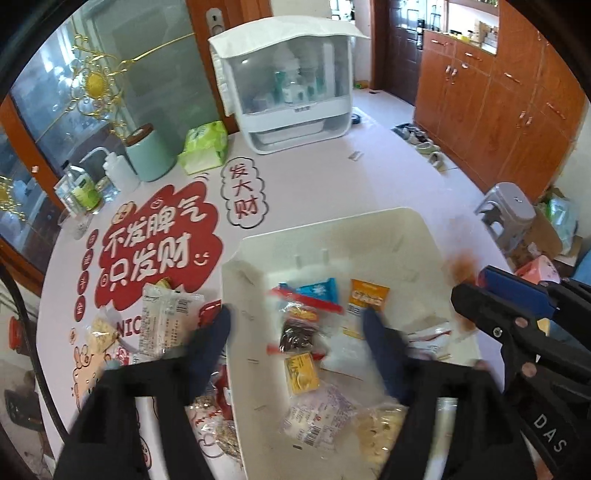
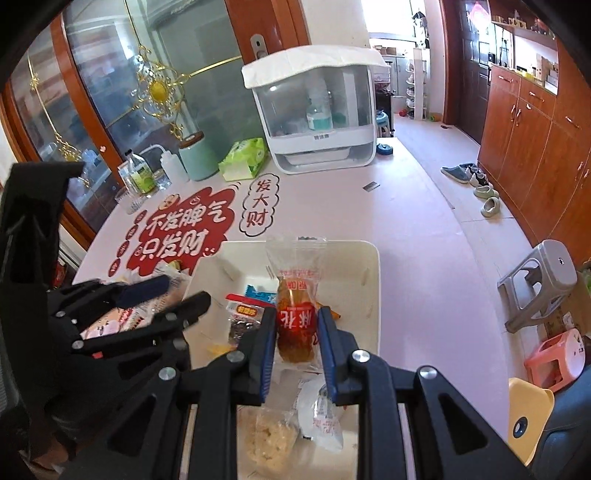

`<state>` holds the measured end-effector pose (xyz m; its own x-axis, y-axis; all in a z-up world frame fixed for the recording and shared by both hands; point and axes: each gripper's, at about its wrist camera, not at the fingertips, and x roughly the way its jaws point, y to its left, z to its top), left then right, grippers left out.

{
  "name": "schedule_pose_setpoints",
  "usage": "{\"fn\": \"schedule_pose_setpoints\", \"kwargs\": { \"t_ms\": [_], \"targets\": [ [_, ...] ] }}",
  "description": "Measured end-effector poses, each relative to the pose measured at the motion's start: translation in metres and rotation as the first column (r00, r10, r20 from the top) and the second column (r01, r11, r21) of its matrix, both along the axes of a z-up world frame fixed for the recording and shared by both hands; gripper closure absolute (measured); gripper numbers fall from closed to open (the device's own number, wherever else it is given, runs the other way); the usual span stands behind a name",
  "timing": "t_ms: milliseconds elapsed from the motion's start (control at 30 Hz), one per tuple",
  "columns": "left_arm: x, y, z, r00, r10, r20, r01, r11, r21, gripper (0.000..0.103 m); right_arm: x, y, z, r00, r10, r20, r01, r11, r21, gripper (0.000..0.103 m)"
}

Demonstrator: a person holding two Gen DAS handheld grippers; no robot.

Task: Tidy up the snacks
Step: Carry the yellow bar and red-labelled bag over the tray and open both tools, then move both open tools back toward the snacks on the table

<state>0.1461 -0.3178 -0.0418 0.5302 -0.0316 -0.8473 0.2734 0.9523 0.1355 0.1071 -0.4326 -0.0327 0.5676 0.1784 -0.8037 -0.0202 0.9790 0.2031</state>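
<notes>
Daylight fills both views, brightest at the blown-out window point(image 2: 391, 22) in the far doorway, and shadows on the pale table point(image 1: 314, 177) are soft. In the left wrist view the left gripper point(image 1: 297, 332) and nearby packets smear with motion blur. Fisheye bending curves the cabinets point(image 2: 535, 147), and black vignetting fills the corners.

1. Round desk point(image 1: 314, 177), pale pink top with red and white printed characters.
2. White bin point(image 1: 417, 236) near front edge, snack packets inside.
3. Loose snack packets point(image 1: 168, 317) just left of bin.
4. At far side: white dish cabinet point(image 1: 291, 92), green tissue pack point(image 1: 205, 146), mint canister point(image 1: 149, 155), white squeeze bottle point(image 1: 118, 170), glass bottle point(image 2: 138, 173), drinking glass point(image 2: 127, 199).
</notes>
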Motion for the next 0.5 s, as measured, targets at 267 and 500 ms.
{"fn": "schedule_pose_setpoints", "kwargs": {
  "t_ms": [267, 500],
  "targets": [
    [0.001, 0.016, -0.018, 0.998, 0.025, -0.059, -0.025, 1.0, -0.002, 0.019, -0.003, 0.002, -0.013, 0.999, -0.019, -0.026, 0.018, 1.0, -0.022, 0.065],
    [-0.009, 0.024, -0.016, 0.998, 0.029, -0.057, -0.03, 0.999, -0.018, 0.018, -0.015, 0.007, -0.009, 1.0, -0.009, -0.014, 0.009, 1.0, -0.014, 0.064]
  ]
}}
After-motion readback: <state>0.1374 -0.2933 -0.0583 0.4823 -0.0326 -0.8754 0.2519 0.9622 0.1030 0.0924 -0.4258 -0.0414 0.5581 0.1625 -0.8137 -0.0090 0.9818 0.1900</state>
